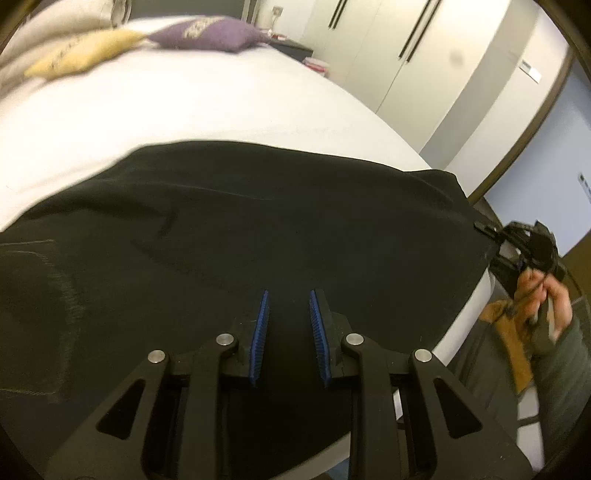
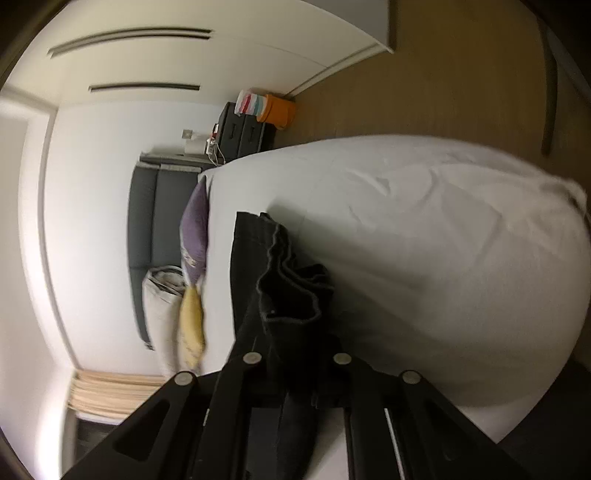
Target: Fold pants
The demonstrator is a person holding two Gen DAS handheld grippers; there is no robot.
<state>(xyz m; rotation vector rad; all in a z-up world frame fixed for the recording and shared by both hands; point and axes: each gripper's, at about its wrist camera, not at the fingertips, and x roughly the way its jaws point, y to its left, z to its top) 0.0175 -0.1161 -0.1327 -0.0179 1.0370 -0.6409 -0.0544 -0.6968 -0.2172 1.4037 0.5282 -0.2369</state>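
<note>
White bed [image 1: 184, 110] carries one pair of black pants [image 1: 258, 229] and two cushions: my left gripper [image 1: 288, 314] jaws narrowly parted above pants, my right gripper [image 2: 295, 332] jaws clamping their hem.

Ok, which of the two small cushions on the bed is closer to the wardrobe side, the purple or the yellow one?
The purple cushion. It lies nearer the white wardrobe doors, while the pale yellow cushion sits beside it on the side away from them, both far beyond the black pants.

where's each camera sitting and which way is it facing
Left wrist: on the left gripper, low over the black pants, looking across the bed toward the pillows; its open fingers and the right hand show.
Right wrist: on the right gripper, rolled sideways, looking along the bed; fingers shut on the pants' edge.
Shared: pants, bed, purple pillow.
</note>
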